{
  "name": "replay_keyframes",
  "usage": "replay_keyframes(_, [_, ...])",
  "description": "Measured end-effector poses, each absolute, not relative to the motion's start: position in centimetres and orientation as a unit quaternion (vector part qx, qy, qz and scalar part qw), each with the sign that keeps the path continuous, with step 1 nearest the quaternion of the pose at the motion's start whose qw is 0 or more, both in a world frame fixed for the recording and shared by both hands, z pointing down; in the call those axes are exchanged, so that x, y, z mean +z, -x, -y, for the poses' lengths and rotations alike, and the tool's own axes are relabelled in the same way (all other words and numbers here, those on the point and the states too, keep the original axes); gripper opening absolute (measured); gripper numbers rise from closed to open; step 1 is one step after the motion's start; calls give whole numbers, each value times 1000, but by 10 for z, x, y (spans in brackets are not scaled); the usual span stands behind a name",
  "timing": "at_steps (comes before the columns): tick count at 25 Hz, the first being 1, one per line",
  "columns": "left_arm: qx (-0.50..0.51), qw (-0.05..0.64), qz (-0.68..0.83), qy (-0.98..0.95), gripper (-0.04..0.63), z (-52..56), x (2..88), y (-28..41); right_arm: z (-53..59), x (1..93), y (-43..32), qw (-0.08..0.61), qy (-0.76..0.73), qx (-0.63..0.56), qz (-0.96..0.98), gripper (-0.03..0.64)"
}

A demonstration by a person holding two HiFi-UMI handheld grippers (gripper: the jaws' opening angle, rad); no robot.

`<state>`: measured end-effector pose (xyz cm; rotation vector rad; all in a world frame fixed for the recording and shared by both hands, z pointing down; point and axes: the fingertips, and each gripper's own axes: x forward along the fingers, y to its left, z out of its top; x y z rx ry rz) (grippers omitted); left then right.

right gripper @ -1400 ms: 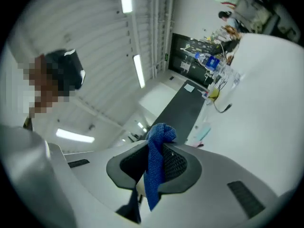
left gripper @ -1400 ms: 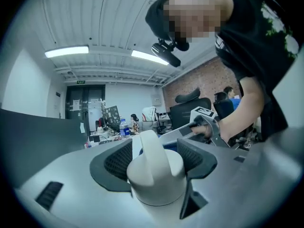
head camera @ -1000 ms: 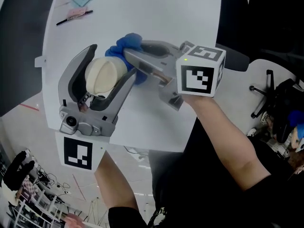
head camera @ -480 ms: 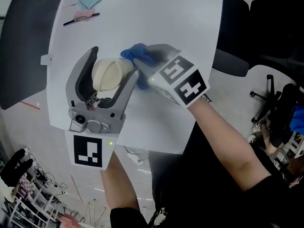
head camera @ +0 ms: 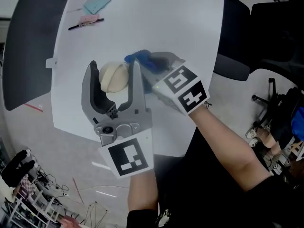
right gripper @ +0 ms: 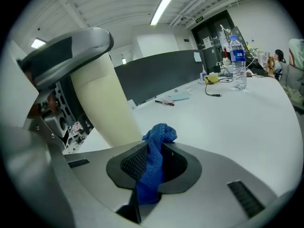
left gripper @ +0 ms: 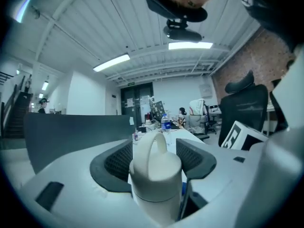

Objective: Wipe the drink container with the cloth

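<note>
**Wipe step: cloth at the container's side**

Since the earlier frame the left gripper (head camera: 113, 66) has swung round, marker cube now nearest cam. It clamps the cream plastic drink container w/ loop handle (left gripper: 154, 170) above the white table (head camera: 180, 23). The right gripper (right gripper: 154, 167) pinches the blue woven cloth (right gripper: 159, 134) just beside the container's wall; contact unclear. Next, prob.: press cloth on and rub along the wall.

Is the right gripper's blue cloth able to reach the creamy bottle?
Probably yes: the cloth in the right gripper sits beside the bottle, whose near side looks bare next to the left gripper.
</note>
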<state>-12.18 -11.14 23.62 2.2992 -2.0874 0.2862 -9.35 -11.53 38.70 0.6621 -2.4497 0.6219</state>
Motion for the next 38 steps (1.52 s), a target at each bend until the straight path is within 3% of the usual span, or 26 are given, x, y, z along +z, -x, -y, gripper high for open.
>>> replay_keyframes(5, [76, -4, 520, -851, 278, 99, 240, 112, 122, 368, 88, 188, -257, 272, 908, 55])
replay_keyframes(11, [62, -3, 347, -936, 278, 94, 236, 106, 141, 270, 87, -116, -165, 444, 873, 55])
replay_keyframes(14, [55, -6, 330, -942, 278, 94, 234, 100, 147, 257, 91, -182, -124, 496, 840, 55])
replay_keyframes(18, [46, -2, 335, -941, 278, 93, 232, 96, 142, 291, 94, -109, -151, 496, 848, 55])
replay_keyframes(23, [44, 2, 336, -941, 278, 95, 234, 96, 130, 377, 91, 167, -227, 374, 884, 55])
replay_keyframes(27, [67, -5, 366, -928, 278, 97, 236, 97, 125, 383, 96, 280, -227, 238, 902, 55])
replay_keyframes(30, [92, -13, 398, -912, 279, 98, 240, 97, 123, 382, 96, 298, -225, 203, 905, 55])
replay_keyframes(38, [121, -7, 483, -867, 278, 83, 216, 110, 134, 311, 69, 210, -265, 166, 926, 55])
